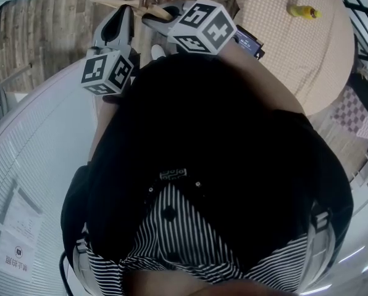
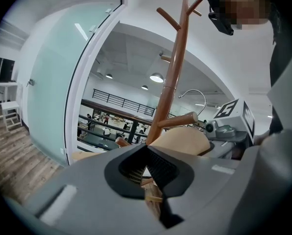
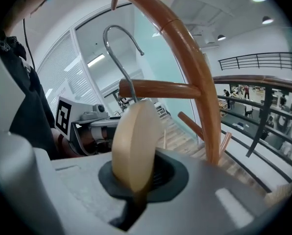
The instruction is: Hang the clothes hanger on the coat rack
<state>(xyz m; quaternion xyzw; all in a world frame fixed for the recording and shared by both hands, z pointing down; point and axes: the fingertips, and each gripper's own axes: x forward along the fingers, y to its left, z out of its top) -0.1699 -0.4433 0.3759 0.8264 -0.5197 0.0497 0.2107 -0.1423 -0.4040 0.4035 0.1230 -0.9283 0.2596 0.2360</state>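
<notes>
A pale wooden clothes hanger point(image 3: 136, 141) with a metal hook point(image 3: 120, 48) is held between both grippers. My right gripper point(image 3: 138, 180) is shut on one rounded shoulder of it. My left gripper point(image 2: 148, 169) is shut on the hanger's point(image 2: 181, 140) other end, where a wooden piece shows between the jaws. The brown coat rack point(image 2: 173, 77) stands right in front. The hook point(image 2: 192, 94) sits just above one of the rack's side pegs point(image 3: 160, 88); I cannot tell whether it touches the peg. In the head view both grippers point(image 1: 113, 32) point(image 1: 175, 14) reach forward over the hanger point(image 1: 125, 4).
A round table with a checked cloth point(image 1: 295, 42) and a yellow object point(image 1: 303, 11) stands to the right. A frosted glass wall point(image 2: 53, 82) runs along the left, with a paper notice point(image 1: 17, 239). A railing point(image 3: 254, 82) lies beyond the rack.
</notes>
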